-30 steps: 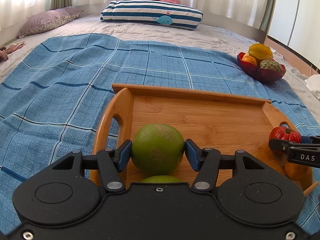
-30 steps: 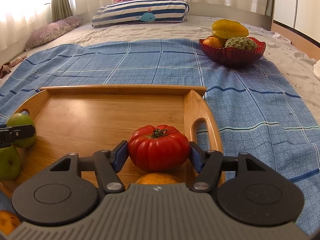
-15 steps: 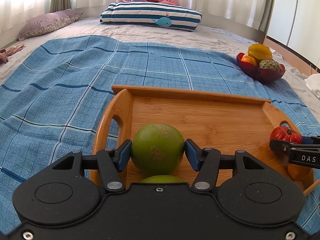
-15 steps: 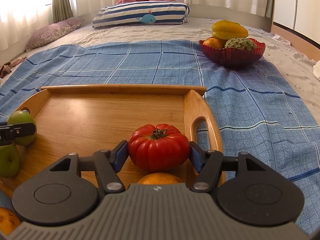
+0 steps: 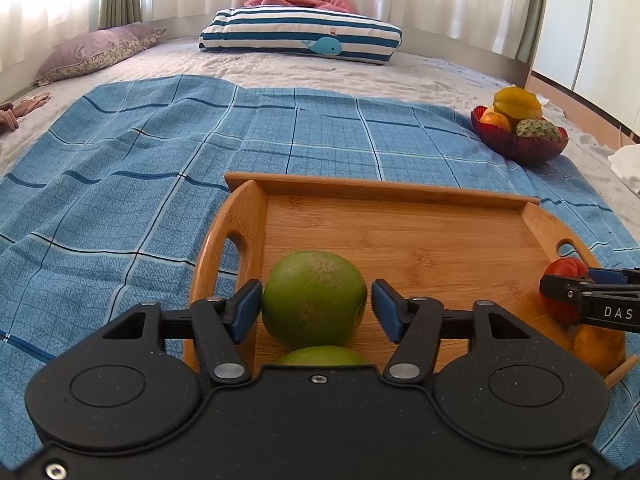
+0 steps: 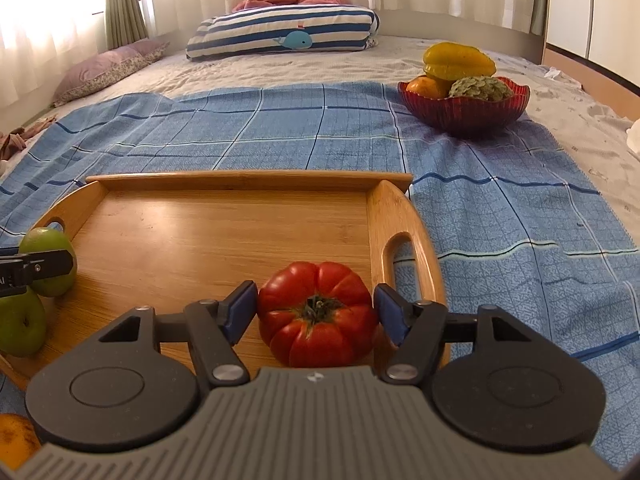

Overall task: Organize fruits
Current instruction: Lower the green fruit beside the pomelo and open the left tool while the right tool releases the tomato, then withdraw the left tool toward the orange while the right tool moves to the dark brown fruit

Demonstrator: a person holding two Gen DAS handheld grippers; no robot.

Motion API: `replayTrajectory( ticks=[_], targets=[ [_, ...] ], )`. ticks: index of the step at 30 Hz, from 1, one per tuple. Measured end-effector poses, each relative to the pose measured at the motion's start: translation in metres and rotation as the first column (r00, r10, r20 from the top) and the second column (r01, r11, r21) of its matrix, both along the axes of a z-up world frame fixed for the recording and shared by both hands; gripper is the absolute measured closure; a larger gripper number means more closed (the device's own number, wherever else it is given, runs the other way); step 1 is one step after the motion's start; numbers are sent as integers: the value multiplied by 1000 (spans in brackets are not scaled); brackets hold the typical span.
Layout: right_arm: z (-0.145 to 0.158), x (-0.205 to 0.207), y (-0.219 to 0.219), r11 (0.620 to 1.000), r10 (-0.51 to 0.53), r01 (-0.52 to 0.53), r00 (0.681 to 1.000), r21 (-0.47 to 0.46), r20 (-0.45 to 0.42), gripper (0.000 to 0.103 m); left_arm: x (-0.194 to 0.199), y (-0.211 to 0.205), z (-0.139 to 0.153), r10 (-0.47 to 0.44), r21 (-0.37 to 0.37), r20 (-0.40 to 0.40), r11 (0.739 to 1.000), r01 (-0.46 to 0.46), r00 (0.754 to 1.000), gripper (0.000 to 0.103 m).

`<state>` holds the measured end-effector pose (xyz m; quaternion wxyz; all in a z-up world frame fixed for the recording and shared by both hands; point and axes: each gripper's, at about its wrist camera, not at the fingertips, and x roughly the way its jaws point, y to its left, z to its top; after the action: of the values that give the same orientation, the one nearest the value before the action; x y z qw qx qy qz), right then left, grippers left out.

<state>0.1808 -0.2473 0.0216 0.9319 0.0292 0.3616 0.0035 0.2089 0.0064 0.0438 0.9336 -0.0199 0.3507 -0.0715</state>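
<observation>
Right gripper (image 6: 316, 308) jaws opening around ribbed red tomato (image 6: 318, 314) on bamboo tray (image 6: 200, 232), green apples (image 6: 22, 320) at left edge.

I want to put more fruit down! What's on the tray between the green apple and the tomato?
Nothing: bare wood. In the right wrist view the tray floor runs empty from the green apple at its left end to the tomato at its right.
</observation>
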Motion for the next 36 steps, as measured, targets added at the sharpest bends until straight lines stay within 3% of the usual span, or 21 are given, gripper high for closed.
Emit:
replayTrajectory(
  ticks=[3,11,13,25,36],
  targets=[
    [4,-3,1,1000,5,-5,1000,1,15,24,-5,2,5,-7,-12,17,1000,7,1000,35],
    [15,-24,-1,1000,12,-12,998,12,63,14,-32,8,15,-23,-34,60,999,25,998,33],
    [18,-33,0,1000,15,-15,996,0,88,13,-42,9,18,-30,-37,73,999,32,997,21],
    [34,-80,10,998,55,-60,971,15,231,1,-101,5,31,-82,-59,165,994,93,983,18],
    [17,-125,34,992,121,-103,935,-72,334,0,-144,1,14,-83,-55,193,994,95,978,13]
  ],
)
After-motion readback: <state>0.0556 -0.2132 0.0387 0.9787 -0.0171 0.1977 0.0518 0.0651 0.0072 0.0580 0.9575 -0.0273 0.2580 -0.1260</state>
